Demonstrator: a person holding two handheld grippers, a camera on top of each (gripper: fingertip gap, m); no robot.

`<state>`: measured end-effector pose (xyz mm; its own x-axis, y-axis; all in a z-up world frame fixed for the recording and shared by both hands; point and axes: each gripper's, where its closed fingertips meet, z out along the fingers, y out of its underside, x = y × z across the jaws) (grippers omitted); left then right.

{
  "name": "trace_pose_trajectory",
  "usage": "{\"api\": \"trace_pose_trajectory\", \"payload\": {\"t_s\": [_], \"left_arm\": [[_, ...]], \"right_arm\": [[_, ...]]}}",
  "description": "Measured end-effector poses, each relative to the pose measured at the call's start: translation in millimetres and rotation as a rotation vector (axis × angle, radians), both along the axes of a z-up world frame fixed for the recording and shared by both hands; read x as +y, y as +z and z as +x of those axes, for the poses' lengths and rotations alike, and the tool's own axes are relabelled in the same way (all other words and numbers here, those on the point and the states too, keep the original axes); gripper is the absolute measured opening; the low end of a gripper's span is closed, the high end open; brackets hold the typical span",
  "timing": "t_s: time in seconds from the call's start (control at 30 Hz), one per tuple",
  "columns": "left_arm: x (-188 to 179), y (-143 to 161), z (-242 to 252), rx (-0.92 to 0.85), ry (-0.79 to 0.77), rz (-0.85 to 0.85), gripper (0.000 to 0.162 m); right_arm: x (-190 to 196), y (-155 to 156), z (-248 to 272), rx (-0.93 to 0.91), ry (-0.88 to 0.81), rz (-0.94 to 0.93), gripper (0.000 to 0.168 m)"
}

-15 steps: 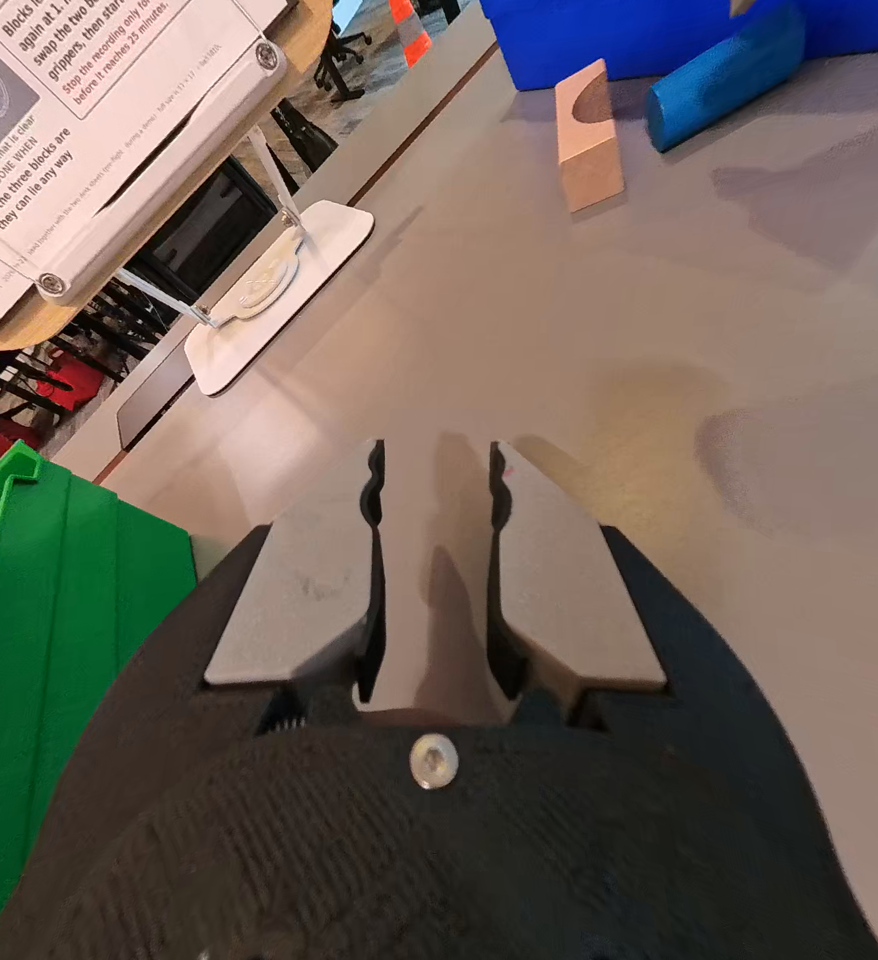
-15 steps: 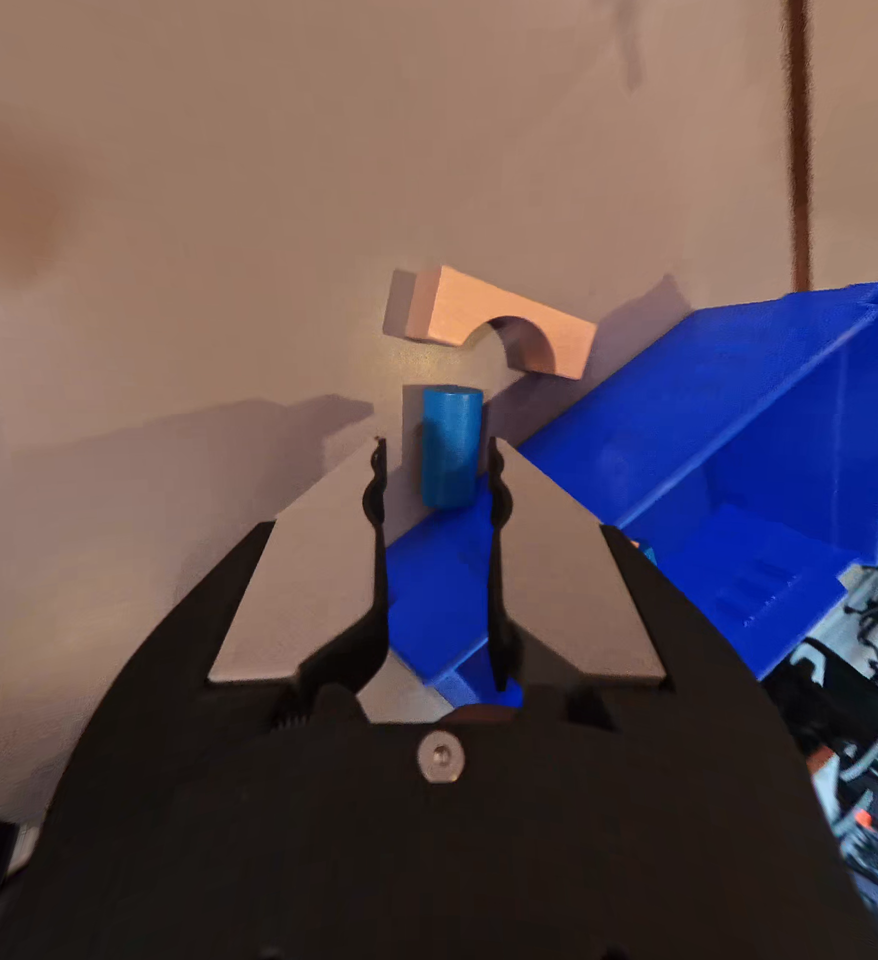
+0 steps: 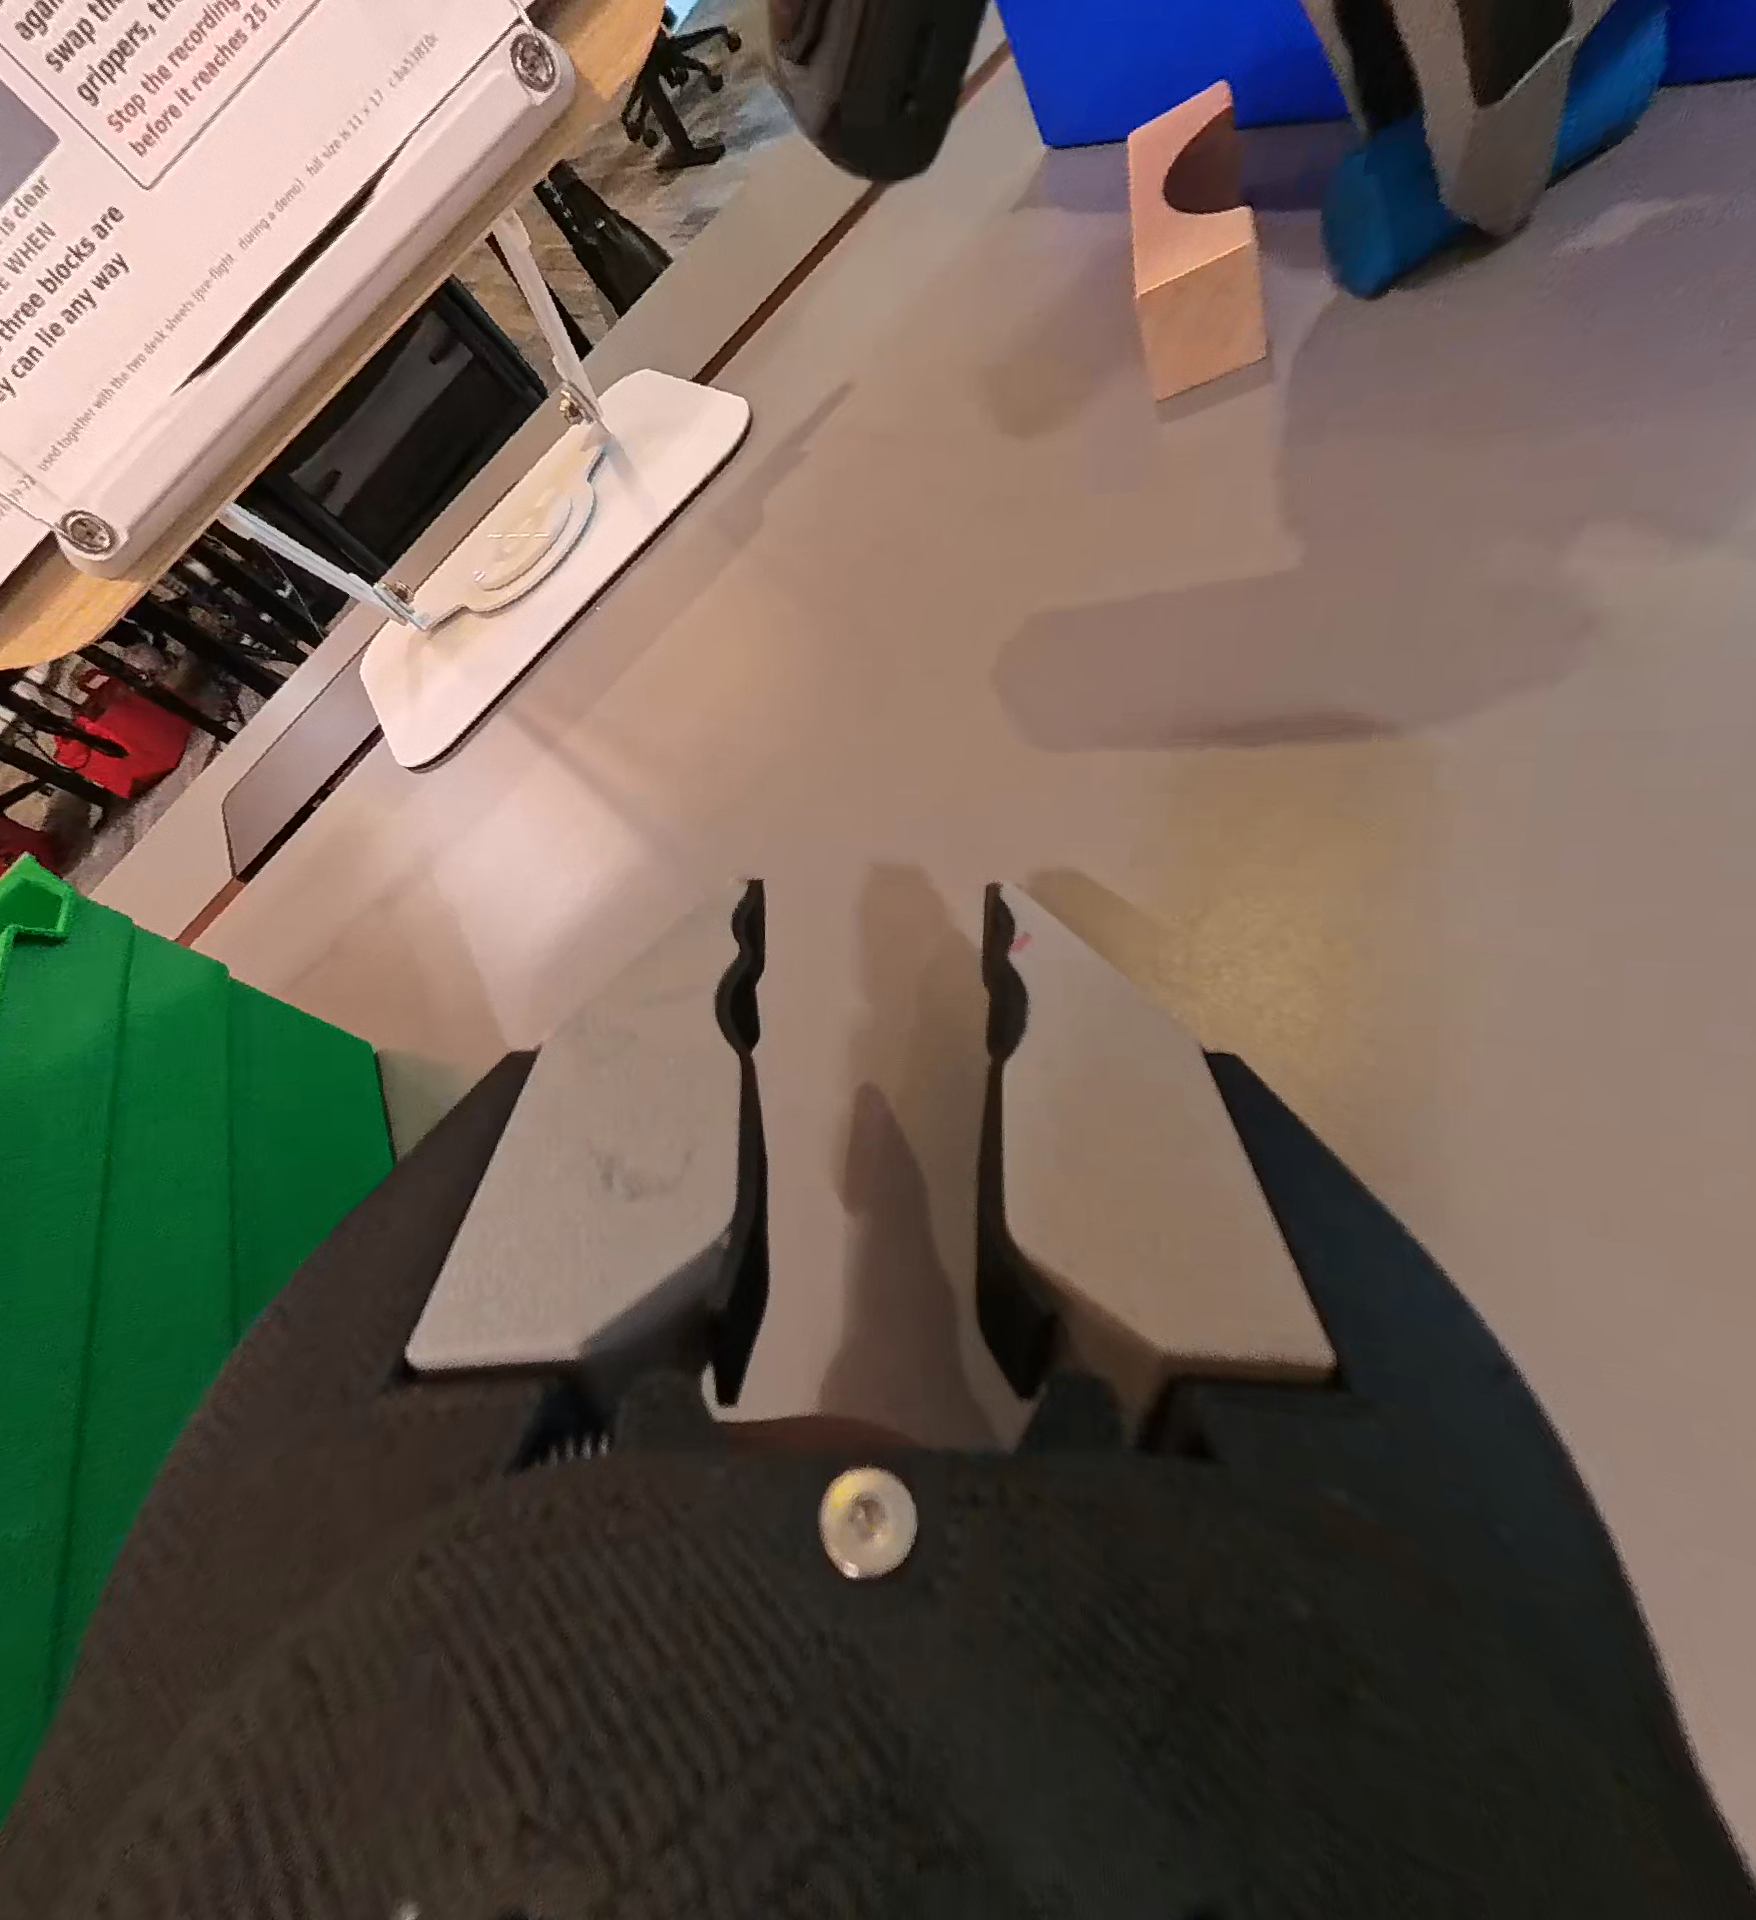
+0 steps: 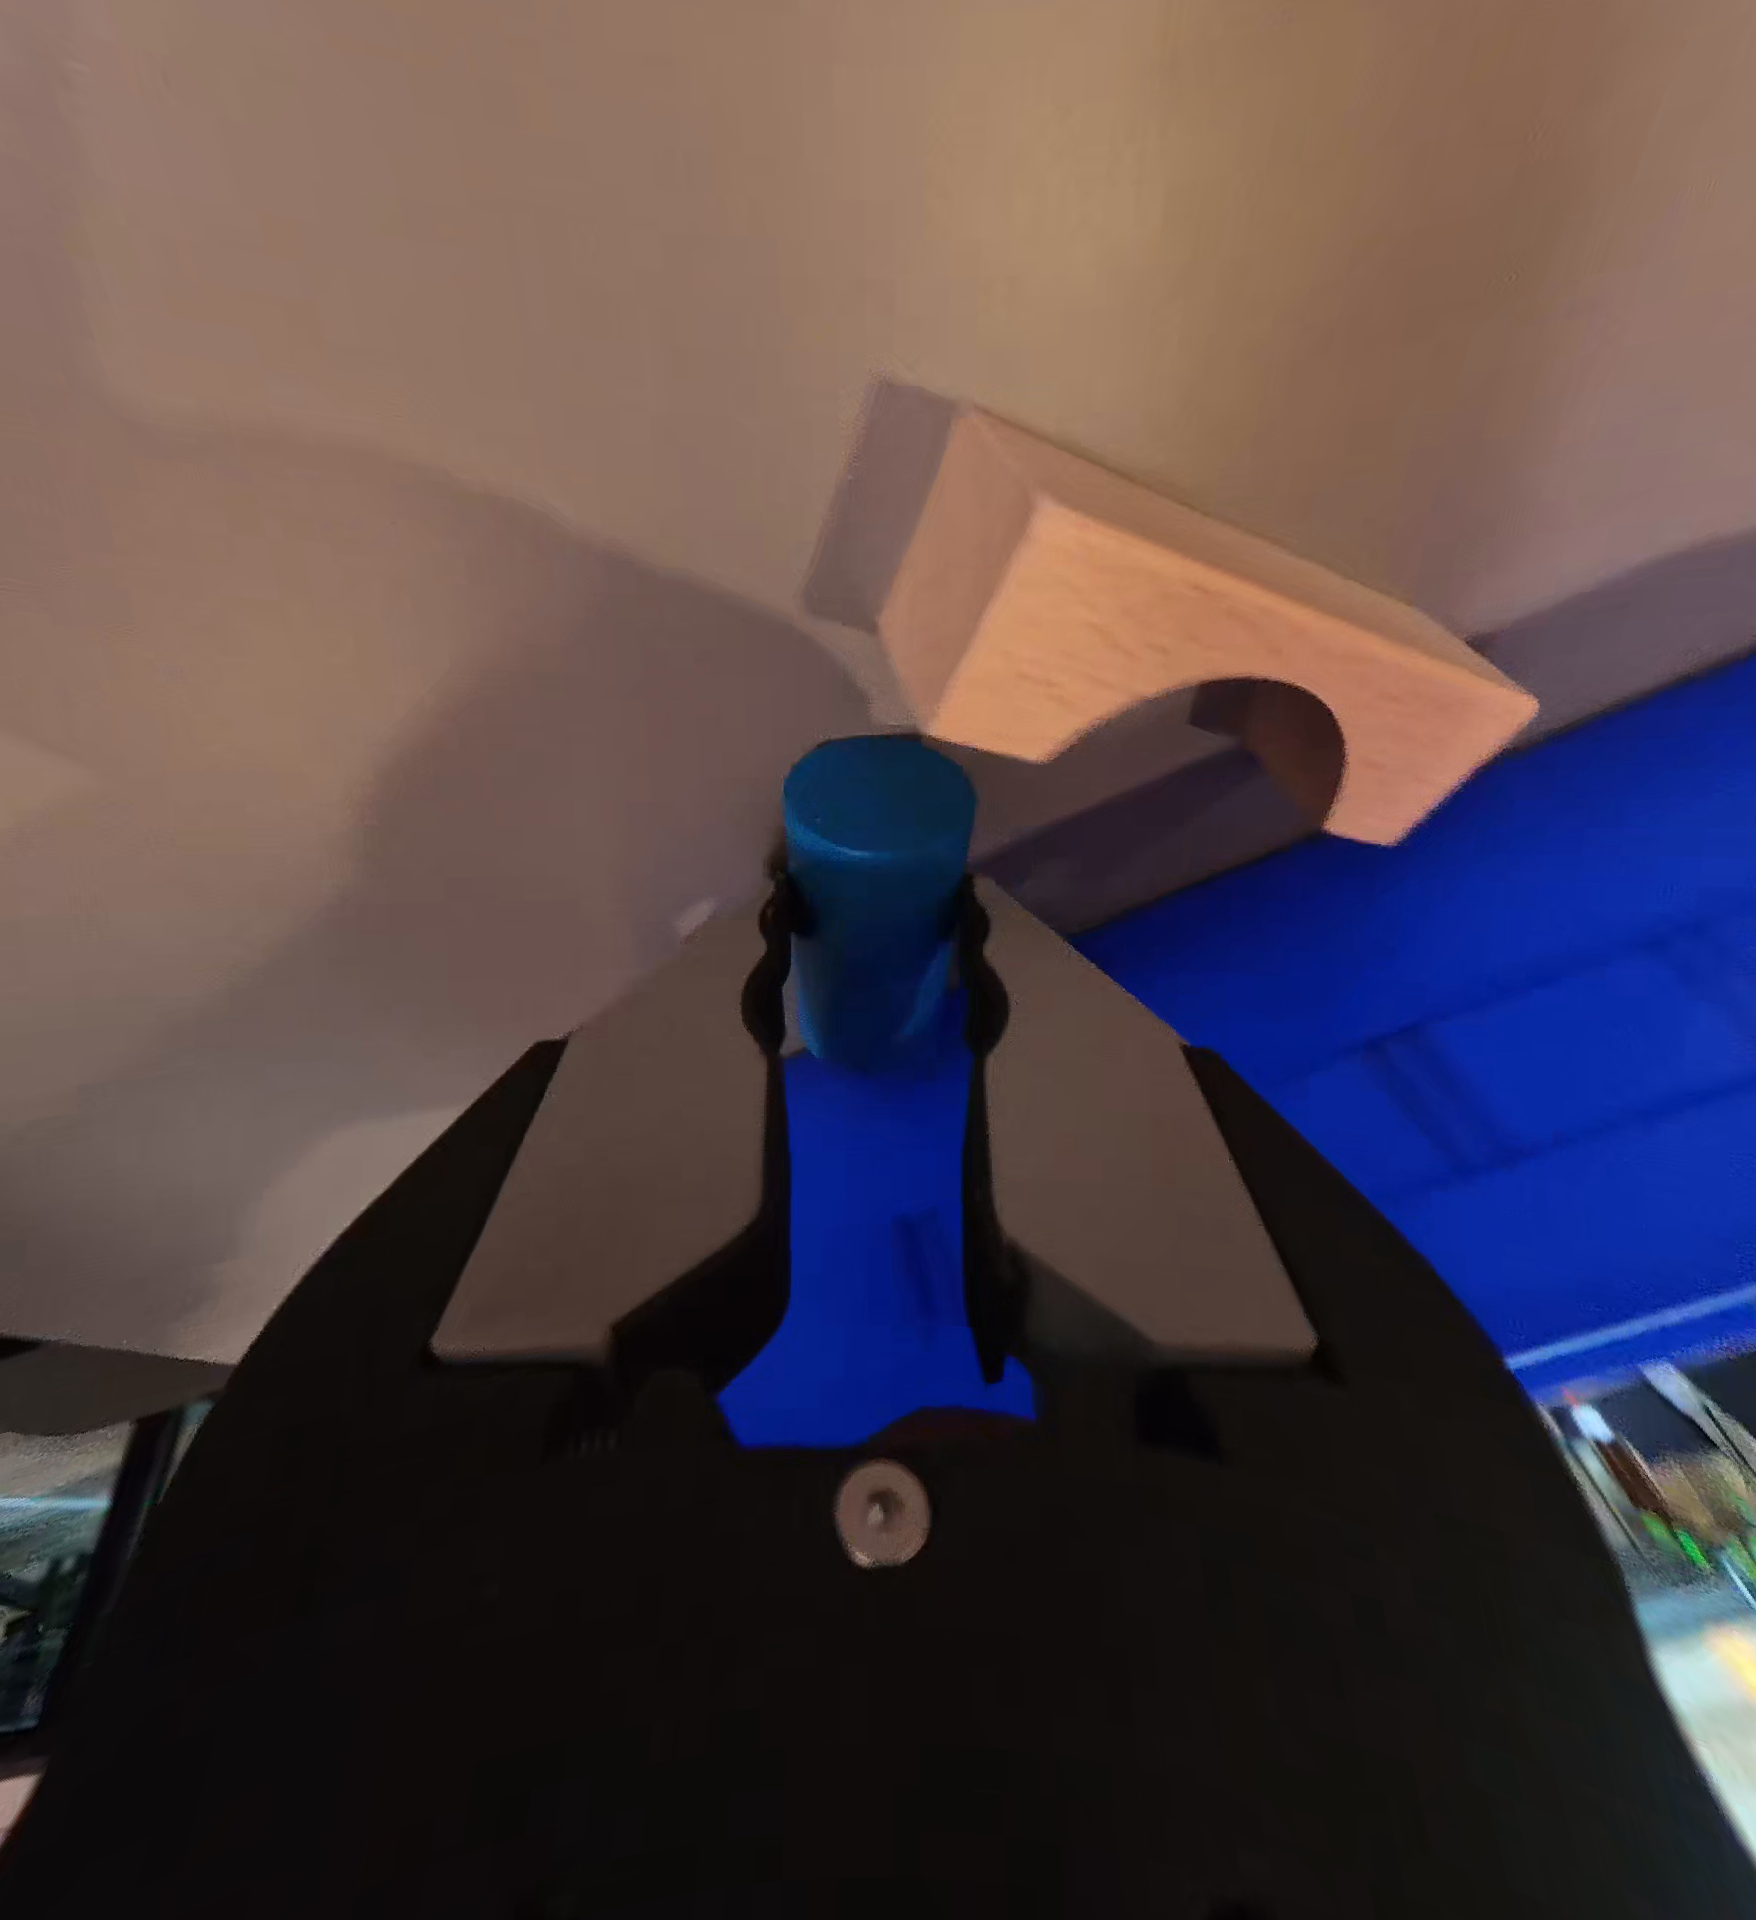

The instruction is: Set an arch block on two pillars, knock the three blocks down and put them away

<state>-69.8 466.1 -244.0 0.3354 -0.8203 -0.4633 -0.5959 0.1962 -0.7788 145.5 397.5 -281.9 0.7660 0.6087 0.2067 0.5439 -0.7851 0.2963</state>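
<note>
In the left wrist view, the left claw (image 3: 869, 935) is held parted and empty over the grey worktop (image 3: 1269, 831). At centre of the right wrist view, the right claw (image 4: 874, 935) is closed on the blue cylinder pillar (image 4: 879, 883), long axis pointing away along the fingers; the wooden arch block (image 4: 1144, 634) lies flat at upper right, beside the blue bin (image 4: 1476, 987).

Left gripper (image 3: 869, 935) hovers agape over the table (image 3: 1269, 883) — green bin (image 3: 105, 1195) beside it, arch (image 3: 1194, 260) far off.

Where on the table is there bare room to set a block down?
Bare table lies ahead of the left gripper, between the green bin, the white stand base and the arch block. It is crowded where the right gripper straddles the blue cylinder by the blue bin.
</note>
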Motion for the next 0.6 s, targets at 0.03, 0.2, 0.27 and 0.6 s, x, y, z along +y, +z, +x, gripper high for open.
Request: {"api": "trace_pose_trajectory", "payload": {"t_s": [0.03, 0.2, 0.27, 0.6], "left_arm": [[0, 0, 0, 0.003, 0.0, 0.003, 0.04], [0, -1, -1, 0.006, 0.004, 0.003, 0.039], [1, -1, -1, 0.005, 0.005, 0.0, 0.039], [3, -3, -1, 0.02, 0.014, 0.006, 0.038]], "right_arm": [[-1, 0, -14, 0.075, -0.003, 0.014, 0.03], [7, 38, -54, 0.312, 0.002, 0.298, 0.029], [7, 70, -53, 0.358, 0.01, 0.468, 0.029], [-11, 144, 115, 0.084, -0.398, 0.9, 0.058]]}}
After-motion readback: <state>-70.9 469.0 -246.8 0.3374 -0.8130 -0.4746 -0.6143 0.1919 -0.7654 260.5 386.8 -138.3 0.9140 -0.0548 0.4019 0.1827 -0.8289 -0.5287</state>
